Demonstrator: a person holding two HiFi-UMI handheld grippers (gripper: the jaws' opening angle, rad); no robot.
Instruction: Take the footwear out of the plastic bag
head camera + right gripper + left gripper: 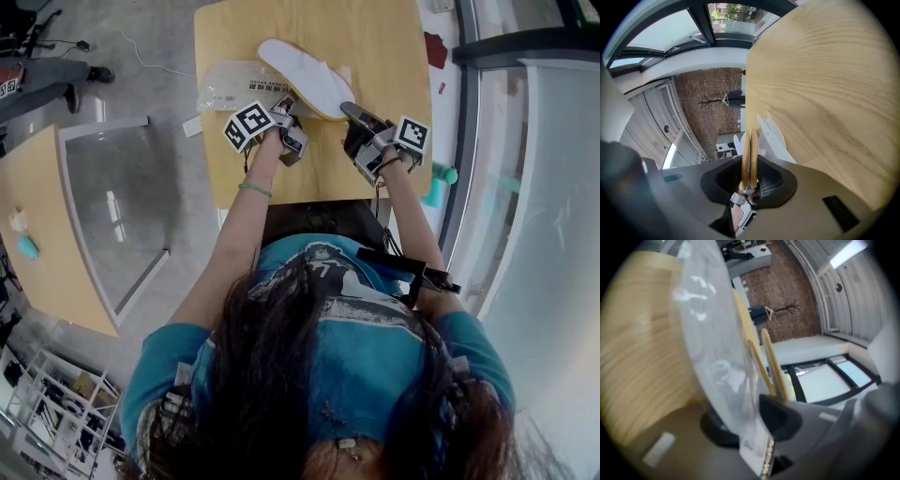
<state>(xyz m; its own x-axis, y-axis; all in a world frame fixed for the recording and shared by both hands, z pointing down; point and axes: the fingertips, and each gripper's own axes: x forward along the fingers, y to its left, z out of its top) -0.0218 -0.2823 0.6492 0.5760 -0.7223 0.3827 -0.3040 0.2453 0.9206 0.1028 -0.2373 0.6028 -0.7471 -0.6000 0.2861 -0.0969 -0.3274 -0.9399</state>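
- Bench [384, 42]: the plastic bag [230, 86] lies close to its left edge. If the bag is dragged about, I judge it could slide off that side. The near edge of the bench is covered by the person's arms.
- Plastic bag: in the left gripper view its clear film runs between the jaws of the left claw [284, 105]. Those jaws stand a little apart and do not seem to pinch it. With no firm hold, the bag may travel along with the footwear instead of stripping off. Glare on the film makes the bag's mouth hard to find.
- Slippers [307, 77]: a white-soled pair slanting across the middle of the bench, toe end over the bag's right end, heel end in the right claw [349, 111]. Whether the toes sit inside the film I cannot tell.
- Right claw: closed narrowly on the two tan slipper edges, which are pressed together. The bite is right at the rim — a tug against a snagged bag could pull one slipper loose.
- Left claw: partly open, with film between the jaws and nothing clamped. The film veils its pad faces — contact is unclear.
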